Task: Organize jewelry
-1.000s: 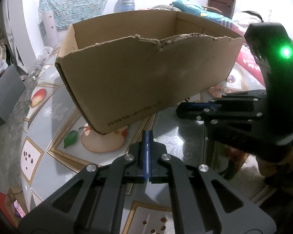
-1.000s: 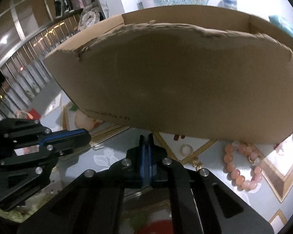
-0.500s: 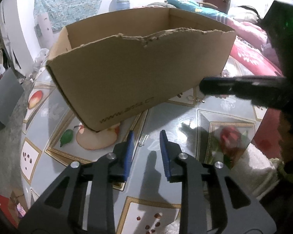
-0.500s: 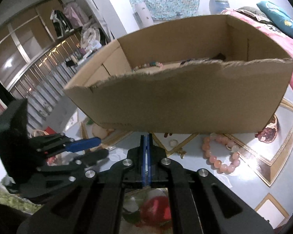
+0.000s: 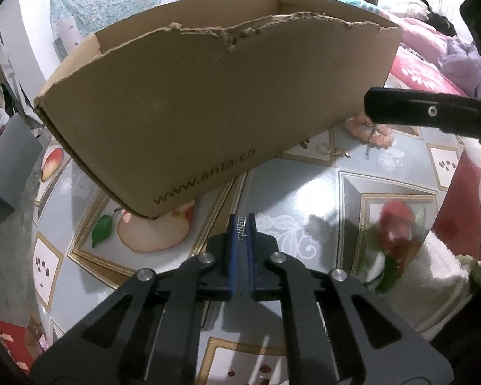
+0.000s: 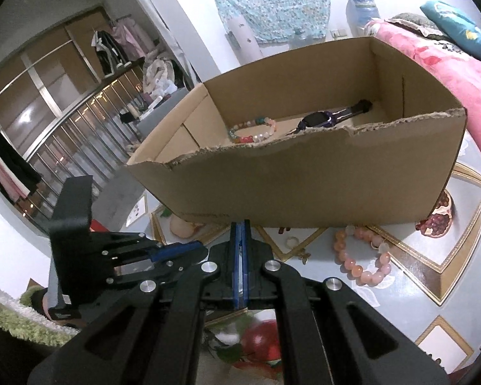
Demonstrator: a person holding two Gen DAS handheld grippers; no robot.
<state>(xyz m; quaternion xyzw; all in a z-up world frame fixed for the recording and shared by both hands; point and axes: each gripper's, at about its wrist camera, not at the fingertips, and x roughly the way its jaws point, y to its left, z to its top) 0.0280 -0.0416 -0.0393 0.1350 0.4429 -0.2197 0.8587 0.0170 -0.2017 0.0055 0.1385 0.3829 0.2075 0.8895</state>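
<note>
My left gripper [image 5: 241,219] is shut on a small silver ladder-like clasp [image 5: 241,229], low over the table just in front of the cardboard box [image 5: 208,112]. Shut and with nothing in it, my right gripper [image 6: 240,224] hovers above the table to the right, its black finger [image 5: 417,110] reaching in near the box's right corner. The box [image 6: 304,186] holds a multicoloured bead bracelet [image 6: 253,130] and a purple watch [image 6: 320,118]. A pink bead bracelet [image 6: 362,256], a pale ring [image 6: 291,241] and a small gold piece [image 6: 301,253] lie on the table by the box's front wall.
The table [image 5: 304,192] has a glossy fruit-patterned cover, and its edge drops to the floor on the left [image 5: 12,224]. A bed with pink bedding [image 6: 449,73] lies behind the box on the right. A railing [image 6: 64,128] runs along the far left.
My left gripper opened around the silver clasp on the table, then shut on it. My right gripper rose and now looks over the box's torn rim at what lies inside.
</note>
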